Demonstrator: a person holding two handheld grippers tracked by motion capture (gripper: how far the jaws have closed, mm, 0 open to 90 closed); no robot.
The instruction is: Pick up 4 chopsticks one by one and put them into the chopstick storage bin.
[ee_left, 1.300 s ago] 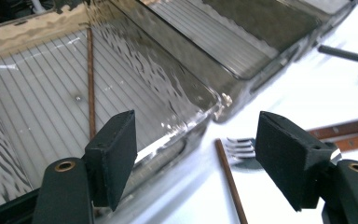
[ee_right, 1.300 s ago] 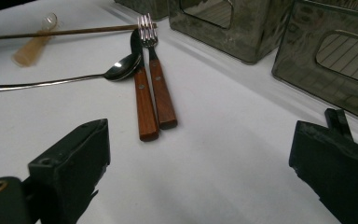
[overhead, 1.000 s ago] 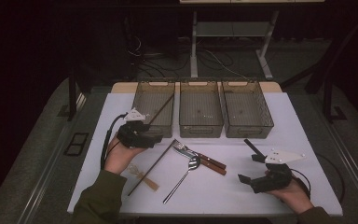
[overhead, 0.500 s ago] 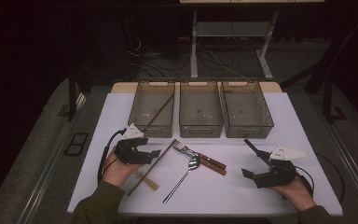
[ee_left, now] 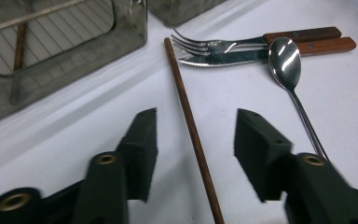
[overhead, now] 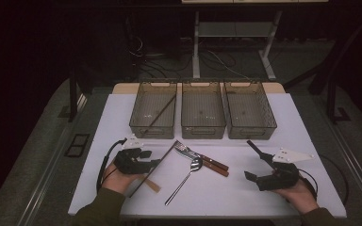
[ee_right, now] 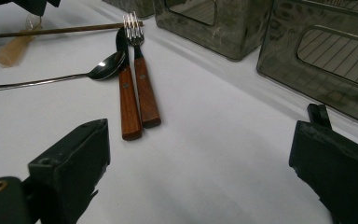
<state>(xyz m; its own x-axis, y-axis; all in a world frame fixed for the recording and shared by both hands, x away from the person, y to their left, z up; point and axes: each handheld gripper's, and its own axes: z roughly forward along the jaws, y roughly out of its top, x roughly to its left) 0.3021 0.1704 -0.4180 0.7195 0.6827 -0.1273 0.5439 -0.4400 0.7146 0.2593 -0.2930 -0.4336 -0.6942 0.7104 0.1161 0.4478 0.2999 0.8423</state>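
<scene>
A brown chopstick [ee_left: 191, 126] lies on the white table [overhead: 245, 197], running diagonally [overhead: 162, 157] in the high view. My left gripper [ee_left: 196, 116] straddles it low over the table. Its jaws have just been closing, and a gap still shows between each pad and the stick. In the high view this gripper [overhead: 146, 164] sits at the front left. Just right of the chopstick lie a wooden-handled fork [ee_left: 223, 44], a knife [ee_left: 242, 56] and a steel spoon [ee_left: 284, 60]. My right gripper [ee_right: 205, 140] stands wide open and empty at the front right [overhead: 254, 162], facing the fork [ee_right: 142, 84] and knife [ee_right: 126, 93].
Three smoky plastic bins [overhead: 153, 133] [overhead: 202, 133] [overhead: 250, 133] stand in a row at the back of the table. A second chopstick [overhead: 162, 110] rests in the left bin. A pale tan flat piece [overhead: 153, 186] lies by the chopstick's near end.
My left gripper has come from beside the left bin toward the near edge and lower, onto the chopstick, and its jaws have narrowed. The right gripper has stayed put.
</scene>
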